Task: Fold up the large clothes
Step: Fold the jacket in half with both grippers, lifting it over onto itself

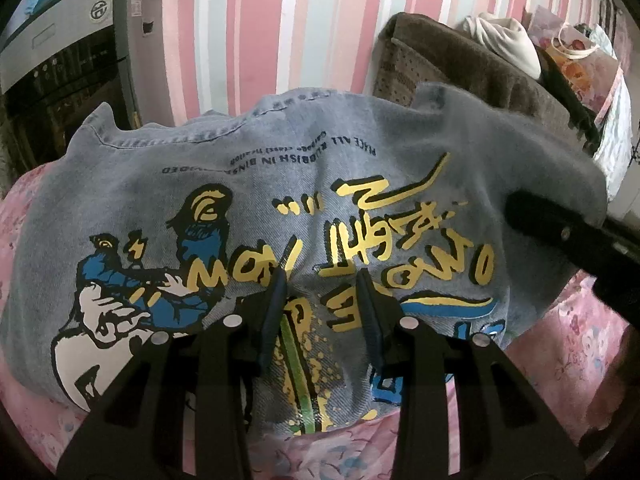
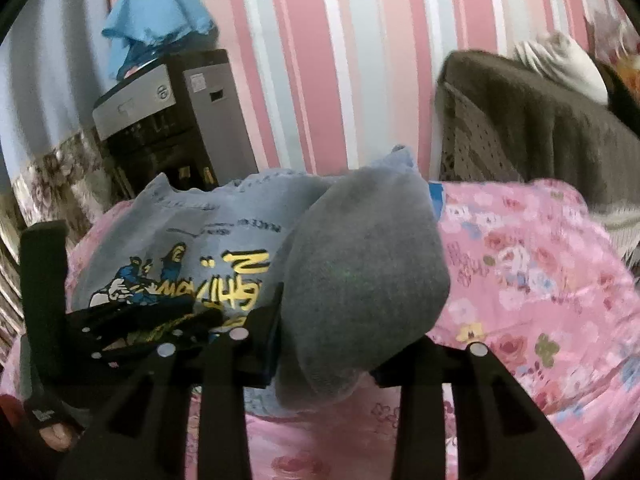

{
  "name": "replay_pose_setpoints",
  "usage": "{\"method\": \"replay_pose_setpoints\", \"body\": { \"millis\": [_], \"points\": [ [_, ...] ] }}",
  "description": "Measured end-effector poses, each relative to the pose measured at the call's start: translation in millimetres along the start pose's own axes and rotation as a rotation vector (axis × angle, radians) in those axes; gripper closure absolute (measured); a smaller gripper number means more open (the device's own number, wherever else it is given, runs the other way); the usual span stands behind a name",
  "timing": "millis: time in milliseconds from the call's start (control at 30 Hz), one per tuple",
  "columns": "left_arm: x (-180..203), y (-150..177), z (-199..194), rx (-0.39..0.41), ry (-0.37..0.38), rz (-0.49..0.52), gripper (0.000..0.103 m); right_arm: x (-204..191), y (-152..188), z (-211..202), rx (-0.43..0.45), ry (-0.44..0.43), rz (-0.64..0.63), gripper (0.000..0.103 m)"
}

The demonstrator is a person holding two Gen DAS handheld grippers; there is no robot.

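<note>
While its two fingers stand spread above the print, the left hand-held gripper (image 1: pixel 322 280) hovers over one denim jacket (image 1: pixel 248 184) lying on the pink floral bed (image 2: pixel 540 280). The right hand-held gripper (image 2: pixel 336 320) pinches one grey sleeve (image 2: pixel 360 264) near the bed's middle.

Pink bedroom corner with a bedspread, a dispenser and a brown chair

A pink floral bedspread (image 2: pixel 532 264) covers the near surface. Behind it rises a wall of pink, white and pale blue stripes (image 1: pixel 280 28). At the left stands a grey and black water dispenser (image 2: pixel 168 120) with a blue cloth (image 2: pixel 156 36) draped on top. At the right is a brown chair (image 1: pixel 472 76) with a white garment (image 1: pixel 508 40) lying on it, next to a floral bag (image 1: pixel 580 60).
</note>
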State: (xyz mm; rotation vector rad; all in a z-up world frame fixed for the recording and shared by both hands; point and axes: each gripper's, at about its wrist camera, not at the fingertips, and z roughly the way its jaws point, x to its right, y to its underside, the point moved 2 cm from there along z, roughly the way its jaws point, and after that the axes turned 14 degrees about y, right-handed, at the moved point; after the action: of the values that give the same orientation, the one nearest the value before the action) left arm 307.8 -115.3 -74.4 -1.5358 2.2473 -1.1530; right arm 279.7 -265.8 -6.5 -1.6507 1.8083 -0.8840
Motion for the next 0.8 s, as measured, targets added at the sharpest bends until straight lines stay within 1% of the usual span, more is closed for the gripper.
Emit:
{"method": "replay_pose_setpoints", "body": {
  "millis": [67, 100, 200, 233, 300, 333, 367, 400, 467, 600, 800],
  "points": [
    [0.7, -0.8, -0.7, -0.009, 0.005, 0.018, 0.07, -7.7, -4.8, -5.5, 0.008, 0.005, -0.019, 0.07],
    [-1.6, -2.0, -2.9, -0.017, 0.021, 0.017, 0.07, -11.7, -7.2, -8.4, 0.013, 0.008, -0.03, 0.07],
    [-16.2, -6.9, -16.3, -0.031, 0.086, -0.037, 0.071, -22.9, -12.9, -14.2, 0.028, 0.019, -0.064, 0.071],
    [-21.3, -7.7, -22.6, -0.026, 0.088, -0.051, 0.071, -27.0, -15.1, -16.2, 0.033, 0.021, -0.074, 0.071],
    [-32.7, -8.6, -40.5, -0.004, 0.082, -0.059, 0.065, -34.6, -18.8, -20.0, 0.04, 0.028, -0.083, 0.071],
    [-39.6, -8.6, -53.1, 0.012, 0.072, -0.045, 0.054, -39.8, -20.6, -22.0, 0.044, 0.03, -0.089, 0.072],
    [-44.6, -8.5, -61.9, 0.022, 0.056, -0.03, 0.044, -44.4, -22.0, -23.9, 0.049, 0.032, -0.094, 0.072],
    [-53.1, -7.6, -74.1, 0.044, 0.02, -0.01, 0.043, -49.6, -23.6, -25.2, 0.052, 0.032, -0.1, 0.072],
    [-66.6, -5.5, -87.9, 0.056, -0.01, 0.007, 0.041, -60.8, -26.9, -29.8, 0.063, 0.026, -0.108, 0.073],
    [-101.3, 1.5, -110.8, 0.067, -0.051, -0.008, 0.041, -86.4, -32.9, -39.3, 0.099, 0.004, -0.119, 0.074],
    [-140.9, 9.3, -130.7, 0.069, -0.088, -0.029, 0.041, -147.0, -36.4, -45.2, 0.128, -0.054, -0.194, 0.076]
  ]
}}
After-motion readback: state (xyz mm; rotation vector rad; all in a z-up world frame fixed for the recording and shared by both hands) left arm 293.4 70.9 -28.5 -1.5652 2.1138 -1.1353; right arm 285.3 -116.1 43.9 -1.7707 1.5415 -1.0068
